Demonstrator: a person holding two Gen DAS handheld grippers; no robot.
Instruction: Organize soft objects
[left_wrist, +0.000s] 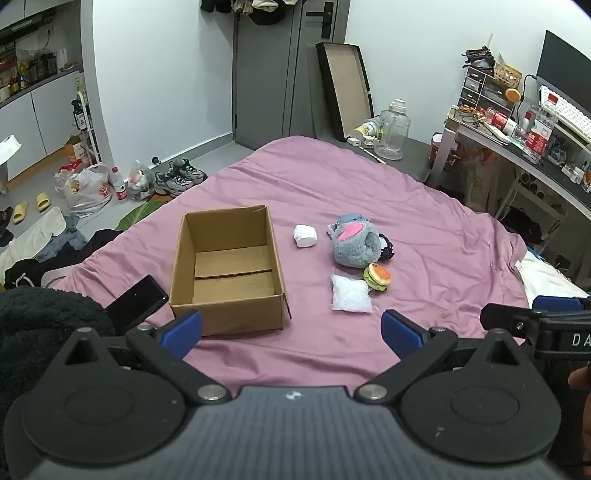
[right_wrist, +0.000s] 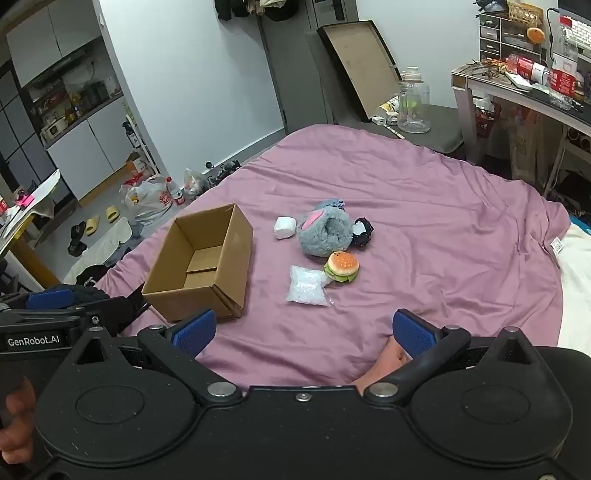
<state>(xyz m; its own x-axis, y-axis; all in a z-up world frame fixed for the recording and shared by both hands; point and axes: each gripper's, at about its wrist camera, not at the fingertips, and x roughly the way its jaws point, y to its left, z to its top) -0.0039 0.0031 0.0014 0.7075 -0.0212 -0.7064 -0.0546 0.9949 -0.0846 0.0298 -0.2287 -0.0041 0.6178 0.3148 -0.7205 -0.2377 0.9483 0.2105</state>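
Jaws wide, cardboard box (left_wrist: 229, 269) empty

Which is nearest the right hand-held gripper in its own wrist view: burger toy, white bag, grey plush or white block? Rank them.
1. White bag, ahead, slightly left.
2. Burger toy, just behind the bag.
3. Grey plush, farther back.
4. White block, left of the plush, about level; hard to separate.

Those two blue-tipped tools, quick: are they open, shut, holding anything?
Left tool: open, holding nothing, above the pink bedsheet.
Right tool: open, holding nothing.
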